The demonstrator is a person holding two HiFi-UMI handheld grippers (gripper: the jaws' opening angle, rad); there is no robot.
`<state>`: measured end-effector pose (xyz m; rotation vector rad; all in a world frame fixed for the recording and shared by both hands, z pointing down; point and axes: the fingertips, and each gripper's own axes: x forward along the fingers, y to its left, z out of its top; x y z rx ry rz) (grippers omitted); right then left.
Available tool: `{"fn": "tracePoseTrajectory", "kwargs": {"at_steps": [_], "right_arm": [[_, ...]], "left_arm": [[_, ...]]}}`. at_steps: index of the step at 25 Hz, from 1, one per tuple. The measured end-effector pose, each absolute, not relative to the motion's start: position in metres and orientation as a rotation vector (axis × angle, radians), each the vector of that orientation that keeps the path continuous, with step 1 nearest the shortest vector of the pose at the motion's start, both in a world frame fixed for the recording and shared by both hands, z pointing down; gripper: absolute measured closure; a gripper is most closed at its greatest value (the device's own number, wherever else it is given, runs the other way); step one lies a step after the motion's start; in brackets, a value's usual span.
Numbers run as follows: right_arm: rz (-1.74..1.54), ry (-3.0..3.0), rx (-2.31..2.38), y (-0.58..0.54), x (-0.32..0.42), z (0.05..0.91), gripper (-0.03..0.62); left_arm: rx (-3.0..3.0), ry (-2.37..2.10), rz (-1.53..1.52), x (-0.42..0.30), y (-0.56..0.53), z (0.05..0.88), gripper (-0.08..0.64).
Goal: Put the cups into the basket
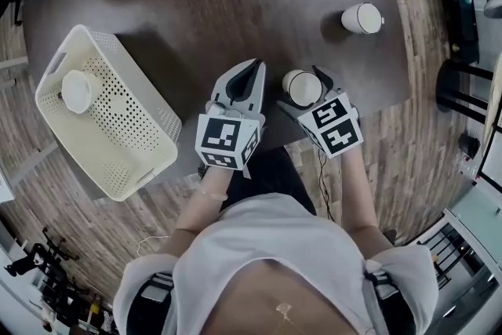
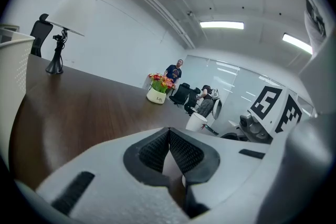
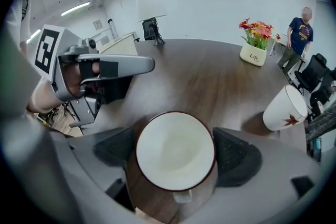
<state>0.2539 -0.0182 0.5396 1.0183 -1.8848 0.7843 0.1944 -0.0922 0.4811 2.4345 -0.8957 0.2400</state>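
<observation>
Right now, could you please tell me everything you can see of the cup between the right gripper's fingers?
The cup is white and glossy, ceramic by its look, with a thin dark red rim and a small handle on its near side in the right gripper view. It is upright, mouth up, and empty. The fingers of the right gripper flank it closely on both sides; whether they press on it I cannot tell. The dark wooden table lies beneath it.
</observation>
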Motion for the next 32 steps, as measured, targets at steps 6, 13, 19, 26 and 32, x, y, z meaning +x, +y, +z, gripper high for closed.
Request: {"fn": "tracePoseTrajectory", "kwargs": {"at_steps": [6,13,19,26,32], "right_arm": [[0.725,-1.793,0.994,-0.02,0.251,0.554,0.16],[0.698,-1.77,0.924,-0.019,0.253,0.556,0.161],[0.693,-1.764,0.91,-0.018,0.254,0.555,0.163],[0.676,-1.764,0.911,-0.018,0.253,0.555,0.163],[0.651,-1.758,0.902,-0.02,0.254,0.546,0.164]], "left_arm": [[2.417,-0.91,0.234,0.191,-0.097,0.487,0.549],[2.405,-0.909,0.236,0.192,-0.099,0.49,0.549],[2.406,-0.9,0.235,0.195,-0.096,0.489,0.549],[2.41,-0.902,0.227,0.195,-0.095,0.487,0.549],[2.419,-0.908,0.219,0.192,-0.093,0.481,0.549]]}}
